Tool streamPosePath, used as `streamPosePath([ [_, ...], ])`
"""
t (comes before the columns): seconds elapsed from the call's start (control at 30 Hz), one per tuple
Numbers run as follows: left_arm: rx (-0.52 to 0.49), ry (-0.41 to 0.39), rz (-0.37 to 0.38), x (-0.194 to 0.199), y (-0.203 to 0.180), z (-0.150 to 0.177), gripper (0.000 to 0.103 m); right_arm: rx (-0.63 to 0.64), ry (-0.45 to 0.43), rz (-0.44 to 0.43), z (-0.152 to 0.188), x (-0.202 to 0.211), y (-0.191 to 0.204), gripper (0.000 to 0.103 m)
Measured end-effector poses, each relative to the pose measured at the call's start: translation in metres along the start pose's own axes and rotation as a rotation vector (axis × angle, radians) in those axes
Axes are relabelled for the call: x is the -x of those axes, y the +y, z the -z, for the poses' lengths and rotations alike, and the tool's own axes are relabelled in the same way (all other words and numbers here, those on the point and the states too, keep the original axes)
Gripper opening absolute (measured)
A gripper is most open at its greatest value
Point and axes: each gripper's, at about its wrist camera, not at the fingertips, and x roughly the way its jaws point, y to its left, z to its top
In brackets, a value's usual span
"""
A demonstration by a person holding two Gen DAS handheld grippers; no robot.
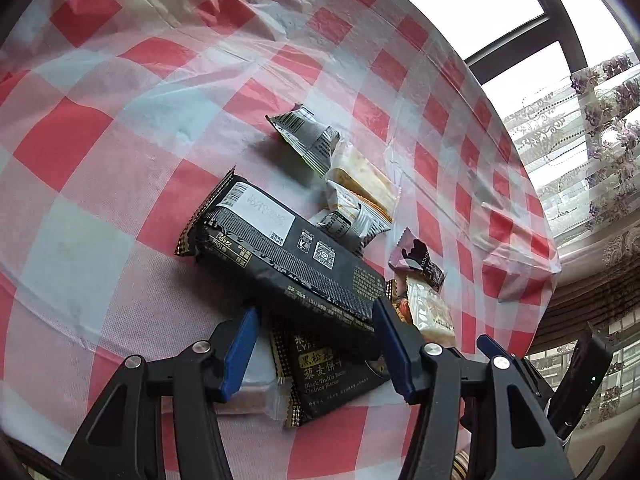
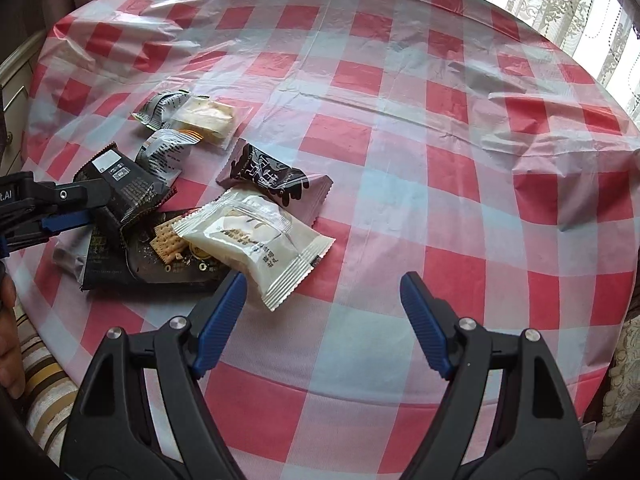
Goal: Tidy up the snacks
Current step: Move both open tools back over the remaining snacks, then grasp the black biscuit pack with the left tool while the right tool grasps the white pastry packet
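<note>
At the near edge of the round table, our right gripper (image 2: 324, 276) hung over the red-and-white checked tablecloth (image 2: 440, 160) with its blue pads spread wide and only bare cloth between them. Its left pad stood just beside a corner of a white sealed snack packet (image 2: 256, 240) without pressing on it.

To the left, our left gripper (image 1: 315, 308) was clamped on one end of a long black biscuit pack (image 1: 280, 248). The pack tilted above the heap with its barcode end pointing away. Under it a second black pack marked quinoa biscuit (image 1: 332, 372) lay flat on the cloth, cracker picture up, and the white packet overlapped its right end. A clear-wrapped brown bar (image 1: 248, 400) lay partly under that flat pack on the left.

Just beyond the white packet lay a pink-edged packet printed with dark chocolate drips (image 2: 272, 178). Farther left a grey-and-white packet (image 2: 164, 152) lay close behind the gripped pack. Beyond that a pale pastry in clear wrap (image 2: 208, 118) touched a grey packet with a barcode (image 2: 160, 110).

The right half of the table was open cloth. Past the far rim, lace curtains (image 2: 560, 0) hung before a bright window (image 1: 480, 0).
</note>
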Motion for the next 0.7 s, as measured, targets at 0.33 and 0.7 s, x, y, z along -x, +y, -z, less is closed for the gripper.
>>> streamPosePath([
  [0.33,-0.047,-0.019,0.022,-0.015,-0.006,-0.028,0.058,0.070,-0.014,-0.053,-0.014,-0.015,0.016,0.081],
  [0.7,-0.094,-0.004,0.030,-0.034,-0.010,-0.051,0.031,-0.003,-0.014,-0.120,-0.038,-0.039,0.008,0.081],
])
